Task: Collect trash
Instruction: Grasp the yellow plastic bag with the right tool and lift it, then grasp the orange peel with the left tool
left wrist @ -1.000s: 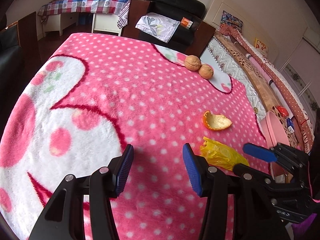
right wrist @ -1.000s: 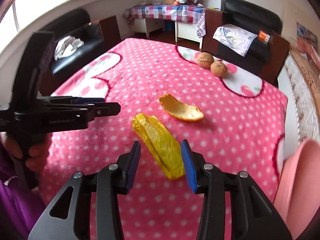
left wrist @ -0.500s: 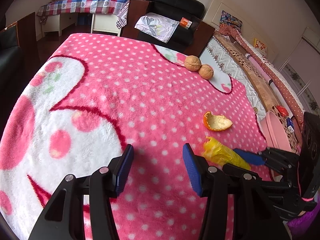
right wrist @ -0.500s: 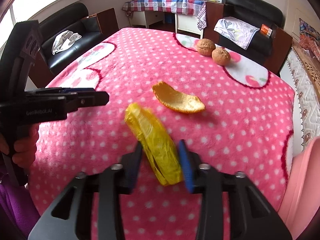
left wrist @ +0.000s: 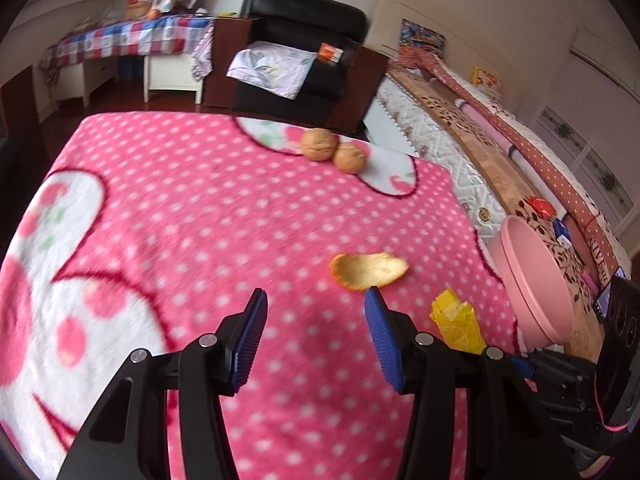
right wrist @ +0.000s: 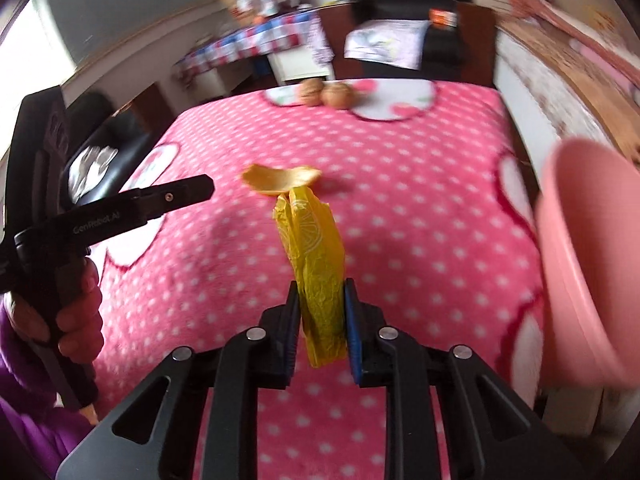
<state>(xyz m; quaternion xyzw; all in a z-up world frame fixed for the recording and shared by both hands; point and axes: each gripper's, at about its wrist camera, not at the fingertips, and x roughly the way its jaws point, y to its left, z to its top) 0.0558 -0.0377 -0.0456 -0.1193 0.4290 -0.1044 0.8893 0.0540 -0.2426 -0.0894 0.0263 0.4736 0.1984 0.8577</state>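
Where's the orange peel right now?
The orange peel lies on the pink blanket just ahead of the open left gripper, left of the pink bin and behind the yellow wrapper.

Two round brown walnuts (left wrist: 334, 150) sat touching each other at the far end of the counter, on a fuzzy pink blanket with white polka dots (left wrist: 192, 208). Beyond stood a black leather armchair (left wrist: 308, 20) bearing a pale folded cloth (left wrist: 272, 66), near a checked-cloth table (left wrist: 120, 42).
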